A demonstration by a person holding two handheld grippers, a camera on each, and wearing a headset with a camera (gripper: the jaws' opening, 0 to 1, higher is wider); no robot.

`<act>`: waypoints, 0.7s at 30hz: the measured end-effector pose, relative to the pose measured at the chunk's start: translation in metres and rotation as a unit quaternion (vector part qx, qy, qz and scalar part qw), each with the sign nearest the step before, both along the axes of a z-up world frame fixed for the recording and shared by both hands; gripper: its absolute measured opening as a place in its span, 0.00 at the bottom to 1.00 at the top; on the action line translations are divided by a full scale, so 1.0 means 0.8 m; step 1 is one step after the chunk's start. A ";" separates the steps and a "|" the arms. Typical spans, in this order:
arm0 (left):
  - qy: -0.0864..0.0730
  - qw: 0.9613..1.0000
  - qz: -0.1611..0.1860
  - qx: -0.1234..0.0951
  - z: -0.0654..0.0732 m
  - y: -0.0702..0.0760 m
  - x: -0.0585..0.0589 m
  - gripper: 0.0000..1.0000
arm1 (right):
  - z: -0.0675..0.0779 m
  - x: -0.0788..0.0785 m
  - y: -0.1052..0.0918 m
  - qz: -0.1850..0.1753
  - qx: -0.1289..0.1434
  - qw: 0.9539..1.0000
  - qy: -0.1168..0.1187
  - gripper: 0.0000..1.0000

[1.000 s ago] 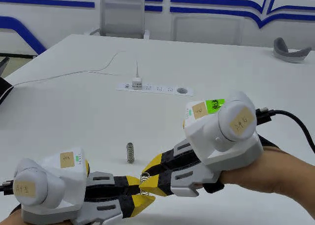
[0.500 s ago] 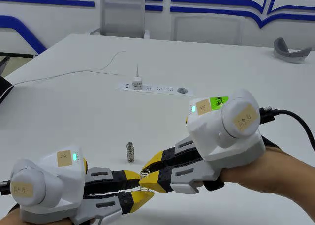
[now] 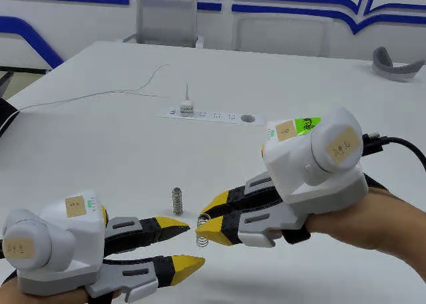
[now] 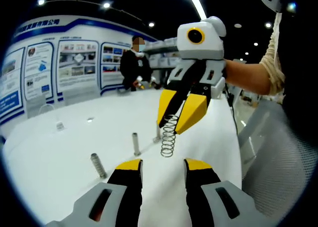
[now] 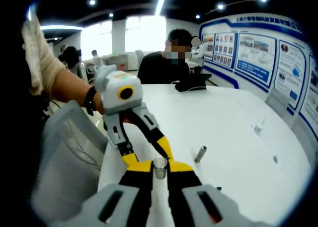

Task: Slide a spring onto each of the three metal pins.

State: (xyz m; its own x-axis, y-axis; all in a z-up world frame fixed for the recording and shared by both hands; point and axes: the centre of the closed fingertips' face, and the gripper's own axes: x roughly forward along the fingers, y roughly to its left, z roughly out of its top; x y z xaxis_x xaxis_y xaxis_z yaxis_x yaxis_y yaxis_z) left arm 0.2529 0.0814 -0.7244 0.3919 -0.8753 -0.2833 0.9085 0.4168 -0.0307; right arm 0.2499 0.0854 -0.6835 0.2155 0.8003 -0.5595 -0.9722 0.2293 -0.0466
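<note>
Above the white table (image 3: 100, 138), the yellow-tipped right gripper (image 3: 201, 224) pinches a small coiled steel spring (image 3: 202, 238); the left gripper (image 3: 194, 246) stands spread and empty. Behind, an upright metal pin (image 3: 177, 201) apparently wears a spring.

Two tools: left tool (image 3: 196, 245), right tool (image 3: 200, 224). Two springs: held spring (image 4: 169, 135), seated spring (image 3: 177, 201). Three pins, left gripper view: sprung pin (image 4: 98, 164), bare pin (image 4: 134, 143), far pin (image 4: 157, 133). One power strip (image 3: 213, 116). One surface (image 3: 100, 138).
</note>
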 end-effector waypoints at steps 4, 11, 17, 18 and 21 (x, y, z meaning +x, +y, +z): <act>0.002 1.000 0.005 0.000 -0.001 0.002 0.001 0.37 | 0.004 0.008 -0.007 -0.010 0.001 1.000 -0.003 0.12; 0.006 1.000 0.012 0.000 -0.003 0.004 0.001 0.42 | 0.013 0.028 -0.022 -0.038 0.004 0.999 -0.011 0.12; 0.009 1.000 0.014 0.000 -0.003 0.004 0.001 0.44 | 0.021 0.050 -0.035 -0.068 0.008 0.998 -0.019 0.12; 0.010 1.000 0.014 -0.001 -0.004 0.004 0.001 0.45 | 0.021 0.052 -0.036 -0.071 0.009 0.997 -0.019 0.12; 0.010 1.000 0.014 0.001 -0.004 0.005 0.001 0.45 | 0.022 0.063 -0.043 -0.084 0.008 0.996 -0.022 0.12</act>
